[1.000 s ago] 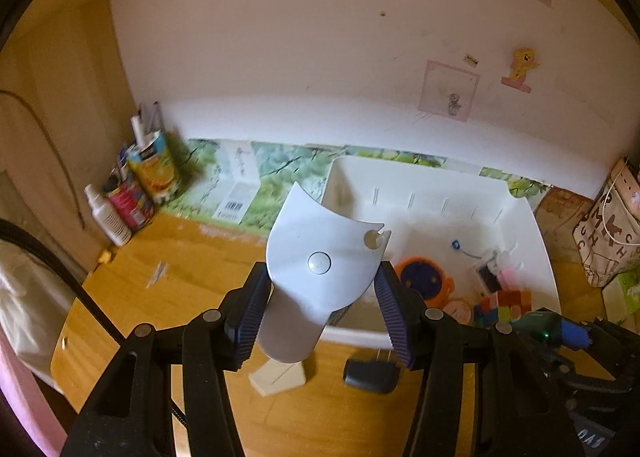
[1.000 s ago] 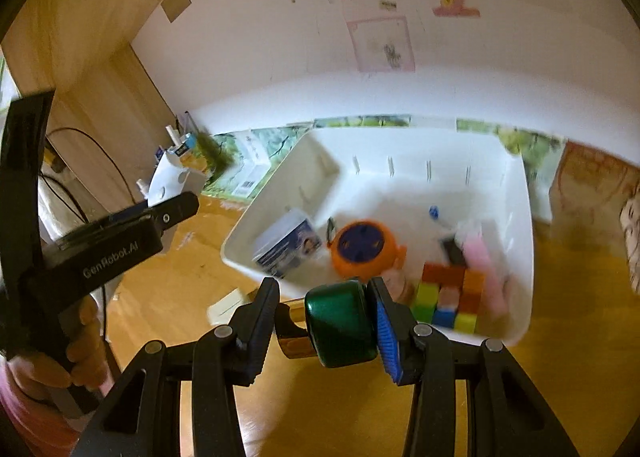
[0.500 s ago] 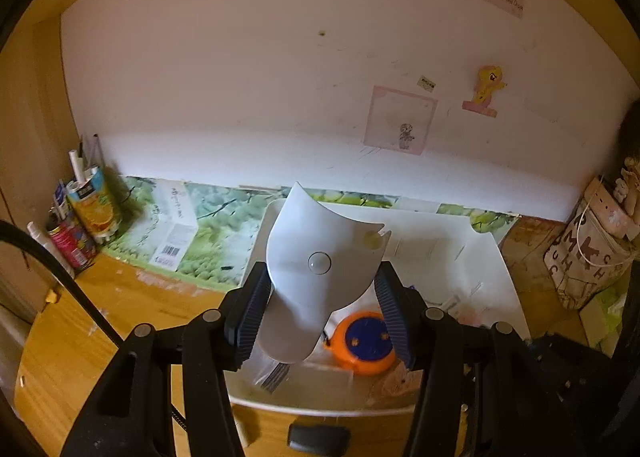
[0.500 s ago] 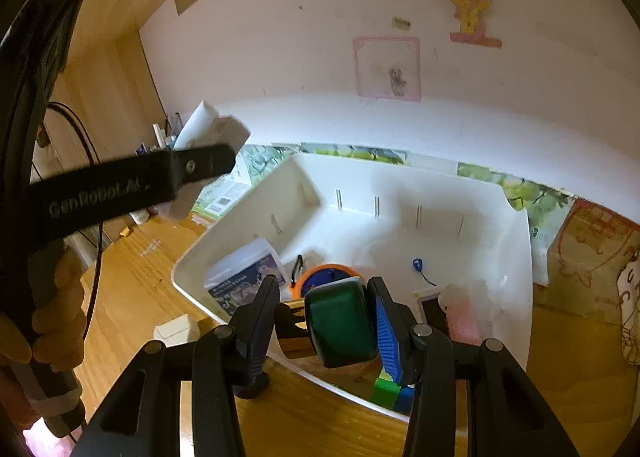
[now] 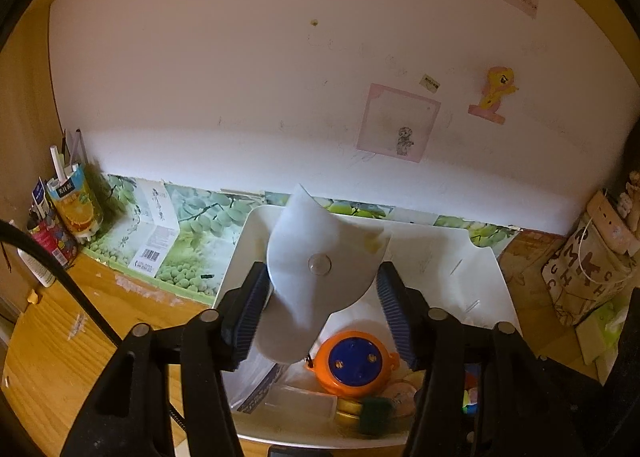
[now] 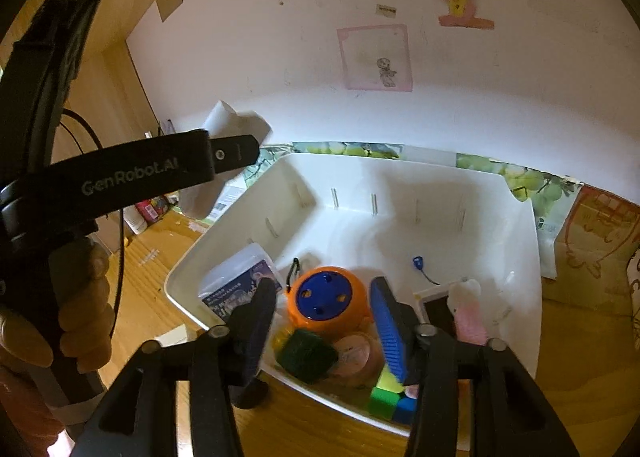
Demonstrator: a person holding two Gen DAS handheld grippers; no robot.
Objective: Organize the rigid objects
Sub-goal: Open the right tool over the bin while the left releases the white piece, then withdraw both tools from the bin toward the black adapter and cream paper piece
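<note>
Now, step in hand: I judge it is lowering the white plastic piece [image 5: 320, 269] into the white bin [image 6: 520, 241] and letting go only once it is low.
Left gripper [image 5: 320, 305]: pinching the white plastic piece by its lower part, held above the bin's near left side.
Right gripper [image 6: 324, 321]: spread wide, holding nothing, over the bin's near edge.
Green-topped object [image 6: 308, 349]: lies in the bin beside the orange and blue toy [image 6: 328, 301].
How I would do it well: bring the piece down into the bare far half of the bin, clear of the toy and the clear box [image 6: 236, 281], then part the fingers.
Changed since half a second ago: the right fingers gripped the green-topped object; now they are parted and it rests in the bin.
Unchanged: my left grip on the white piece.
</note>
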